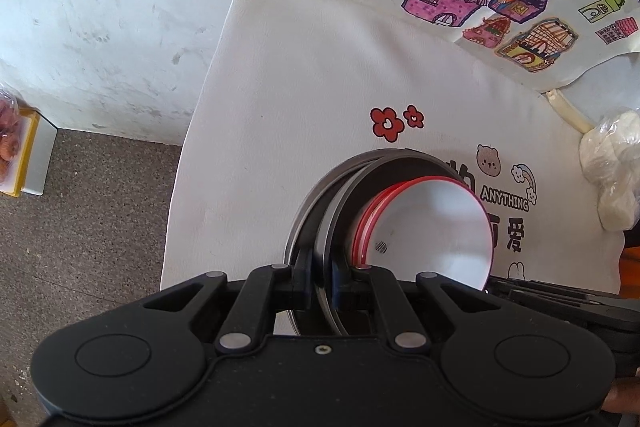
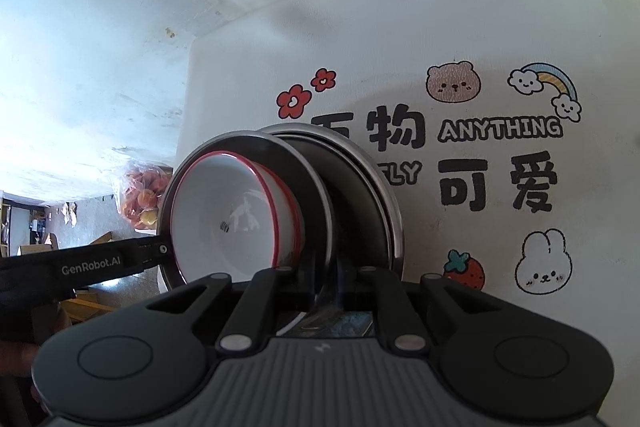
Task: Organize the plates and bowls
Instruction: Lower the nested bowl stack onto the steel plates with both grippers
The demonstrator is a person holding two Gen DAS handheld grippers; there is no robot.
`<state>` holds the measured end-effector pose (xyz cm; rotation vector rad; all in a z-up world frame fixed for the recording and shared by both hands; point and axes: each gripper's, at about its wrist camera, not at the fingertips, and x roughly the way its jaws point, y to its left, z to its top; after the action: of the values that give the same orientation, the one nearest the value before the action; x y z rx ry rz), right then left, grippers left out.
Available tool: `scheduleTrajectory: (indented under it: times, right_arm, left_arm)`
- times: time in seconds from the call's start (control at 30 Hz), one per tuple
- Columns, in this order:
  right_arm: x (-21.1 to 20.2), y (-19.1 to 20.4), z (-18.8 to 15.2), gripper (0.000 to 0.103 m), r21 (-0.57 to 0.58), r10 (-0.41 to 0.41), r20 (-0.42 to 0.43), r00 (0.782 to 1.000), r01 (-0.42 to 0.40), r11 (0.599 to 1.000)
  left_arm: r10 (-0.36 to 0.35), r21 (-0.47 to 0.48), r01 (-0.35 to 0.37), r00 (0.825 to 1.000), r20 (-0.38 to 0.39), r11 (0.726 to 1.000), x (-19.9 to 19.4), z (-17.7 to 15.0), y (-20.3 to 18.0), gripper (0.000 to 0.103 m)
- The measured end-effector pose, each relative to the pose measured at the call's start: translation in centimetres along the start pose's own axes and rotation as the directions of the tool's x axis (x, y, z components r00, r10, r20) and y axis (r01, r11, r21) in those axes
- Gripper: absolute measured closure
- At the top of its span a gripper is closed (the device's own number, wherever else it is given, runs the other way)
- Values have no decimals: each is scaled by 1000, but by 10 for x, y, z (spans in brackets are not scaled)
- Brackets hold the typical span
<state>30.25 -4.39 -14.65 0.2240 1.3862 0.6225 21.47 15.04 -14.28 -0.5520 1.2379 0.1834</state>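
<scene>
Near the left edge of the white tabletop (image 2: 500,27), above its cartoon-printed cover, a stack of dishes is held between both tools. The left tool (image 1: 320,279) is clamped on the rim of a steel plate (image 1: 320,203). The right tool (image 2: 326,283) is clamped on the opposite rim of a steel plate (image 2: 312,183). Inside the plates sits a white bowl with a red rim (image 2: 228,211), tilted. A second steel plate (image 2: 376,195) lies nested underneath.
</scene>
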Motion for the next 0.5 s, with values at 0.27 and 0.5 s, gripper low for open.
scheduleTrajectory:
  times: [0.27, 0.5]
  right_arm:
    - [-2, 1, 0, 91, -7, -9, 5, 1000, 9, 1000]
    - [-4, 0, -3, 91, -4, -10, 15, 1000, 10, 1000]
  left_arm:
    - [-3, -4, 3, 1000, -1, 1000, 0, 0, 0, 95]
    - [-1, 2, 1, 1000, -2, 1000, 0, -1, 0, 95]
